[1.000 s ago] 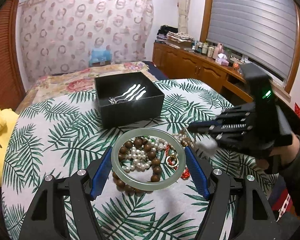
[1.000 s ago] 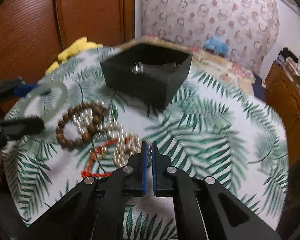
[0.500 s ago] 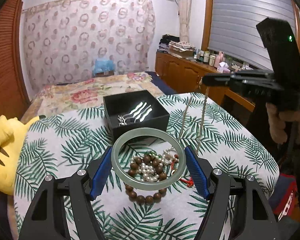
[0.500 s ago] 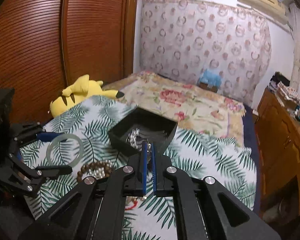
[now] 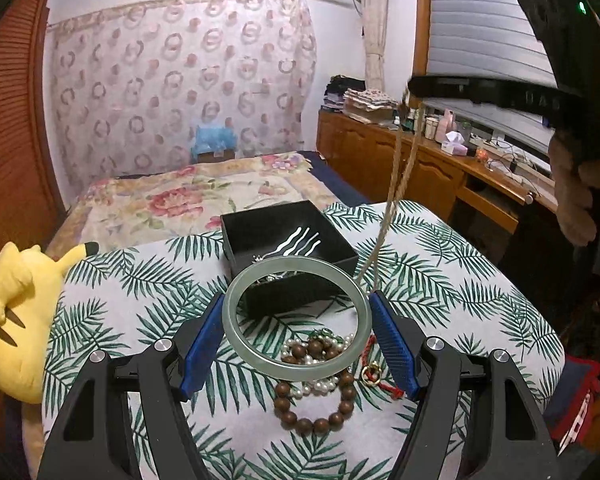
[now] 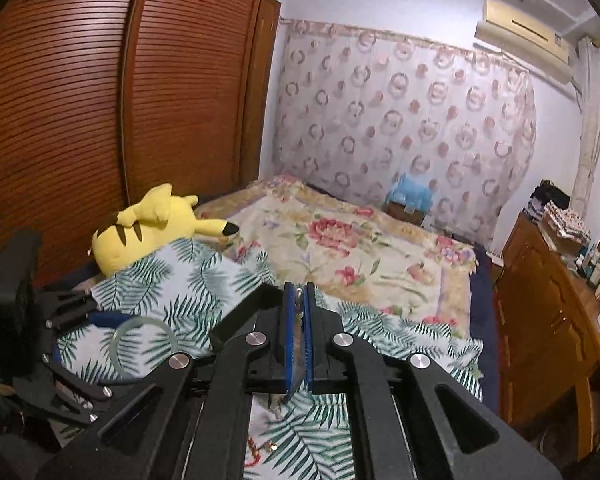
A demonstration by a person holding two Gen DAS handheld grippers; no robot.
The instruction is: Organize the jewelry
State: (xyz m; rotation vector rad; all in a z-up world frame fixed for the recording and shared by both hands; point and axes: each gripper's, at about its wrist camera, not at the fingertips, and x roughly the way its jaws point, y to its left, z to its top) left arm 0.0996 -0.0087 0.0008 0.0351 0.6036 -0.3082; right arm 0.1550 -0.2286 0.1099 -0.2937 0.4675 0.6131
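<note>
left gripper [image 5: 296, 334] grasps a pale green bangle [image 5: 296, 320] by its sides, above the table's [image 5: 480, 280] middle. right gripper [image 6: 296, 312] is clenched on a beaded necklace [image 5: 396, 192] hanging clear. black box [image 5: 288, 248] sits toward the far edge; bead bracelets [image 5: 320, 384] lie nearer.

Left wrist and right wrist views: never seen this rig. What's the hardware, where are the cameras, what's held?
No robot: a person holds a two-finger hand-held gripper in each hand, each with a fisheye camera looking along its fingers. The left hand-held gripper clamps a pale green bangle. The right hand-held gripper, raised high, pinches a bead chain that hangs down toward the leaf-print table. On the table: an open black box, a wooden bead bracelet, pearls and a red cord.
</note>
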